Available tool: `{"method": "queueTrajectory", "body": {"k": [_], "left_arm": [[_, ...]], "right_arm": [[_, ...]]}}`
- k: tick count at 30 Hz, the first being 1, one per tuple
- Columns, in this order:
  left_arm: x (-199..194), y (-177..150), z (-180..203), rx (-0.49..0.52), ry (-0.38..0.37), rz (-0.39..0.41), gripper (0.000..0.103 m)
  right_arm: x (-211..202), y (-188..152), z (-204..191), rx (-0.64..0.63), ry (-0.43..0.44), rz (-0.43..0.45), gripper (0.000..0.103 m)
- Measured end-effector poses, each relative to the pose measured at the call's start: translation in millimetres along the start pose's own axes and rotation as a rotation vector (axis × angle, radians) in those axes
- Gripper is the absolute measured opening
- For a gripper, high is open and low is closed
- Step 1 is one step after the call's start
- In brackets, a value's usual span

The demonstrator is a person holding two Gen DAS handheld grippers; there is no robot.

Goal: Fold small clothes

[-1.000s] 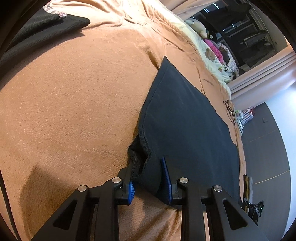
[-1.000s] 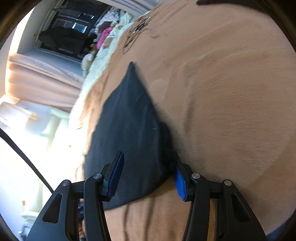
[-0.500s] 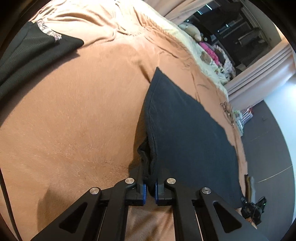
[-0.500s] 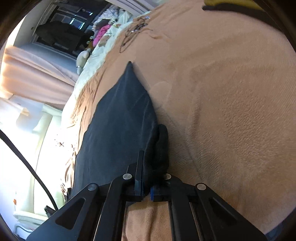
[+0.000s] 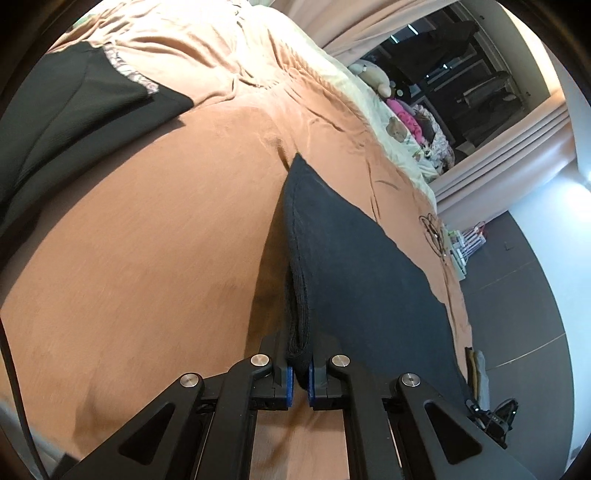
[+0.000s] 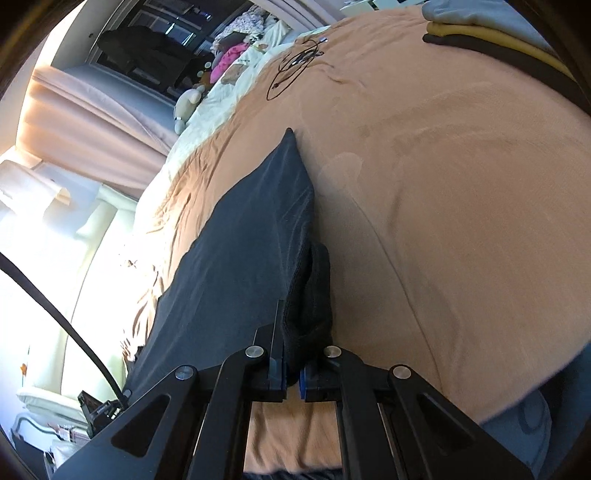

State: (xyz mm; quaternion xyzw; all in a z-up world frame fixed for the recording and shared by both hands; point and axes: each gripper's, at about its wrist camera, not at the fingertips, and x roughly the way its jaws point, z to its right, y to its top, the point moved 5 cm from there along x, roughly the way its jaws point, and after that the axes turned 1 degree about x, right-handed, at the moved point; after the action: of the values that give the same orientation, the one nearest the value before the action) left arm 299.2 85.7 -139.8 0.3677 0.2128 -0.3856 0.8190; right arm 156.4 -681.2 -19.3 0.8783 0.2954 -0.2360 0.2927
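Note:
A dark navy garment (image 5: 362,266) lies on the orange blanket (image 5: 147,258), its near edge raised off the bed. My left gripper (image 5: 300,376) is shut on the bunched near left corner of the garment. In the right wrist view the same garment (image 6: 240,251) stretches away to a pointed far corner. My right gripper (image 6: 293,376) is shut on its bunched near right corner. The blue pads of both grippers pinch the thick hem.
A black garment with a patterned trim (image 5: 74,110) lies at the far left of the bed. Folded yellow, black and grey clothes (image 6: 498,33) sit at the far right. A black cable (image 6: 295,62) lies on the blanket. Soft toys and a cream sheet (image 5: 388,110) lie beyond.
Both grippers were open around the garment's near corners a second ago. They closed on the corners and have lifted the near edge off the blanket.

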Motion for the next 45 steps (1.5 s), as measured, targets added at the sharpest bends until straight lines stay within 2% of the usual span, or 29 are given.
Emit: {"method": "queueTrajectory", "body": {"k": [7, 10, 14, 21, 23, 27, 33, 39, 45], "left_arm": [[-3, -21, -10, -0.01, -0.013, -0.018, 0.005], [1, -21, -14, -0.027, -0.023, -0.02, 0.005], [3, -17, -10, -0.02, -0.04, -0.013, 0.005], [6, -17, -14, -0.033, -0.061, -0.016, 0.005], [8, -19, -17, -0.038, -0.059, -0.019, 0.005], [11, -20, -19, -0.047, -0.061, -0.017, 0.005], [10, -20, -21, -0.066, -0.099, -0.004, 0.005], [12, -21, -25, -0.081, -0.125, -0.009, 0.005], [14, -20, -28, -0.094, -0.139, -0.017, 0.005]], "right_arm": [[-16, -6, -5, -0.07, -0.106, -0.012, 0.002], [-26, -8, -10, -0.102, -0.179, -0.001, 0.006], [-41, -11, -28, -0.17, -0.233, 0.013, 0.008], [-53, -8, -54, -0.203, -0.378, 0.099, 0.011], [-52, -11, -67, -0.21, -0.359, 0.103, 0.012], [-26, -29, -102, -0.289, -0.294, 0.031, 0.011], [32, -70, -162, -0.427, -0.252, -0.086, 0.011], [88, -107, -217, -0.514, -0.206, -0.179, 0.011], [127, -121, -245, -0.597, -0.191, -0.228, 0.011]]}}
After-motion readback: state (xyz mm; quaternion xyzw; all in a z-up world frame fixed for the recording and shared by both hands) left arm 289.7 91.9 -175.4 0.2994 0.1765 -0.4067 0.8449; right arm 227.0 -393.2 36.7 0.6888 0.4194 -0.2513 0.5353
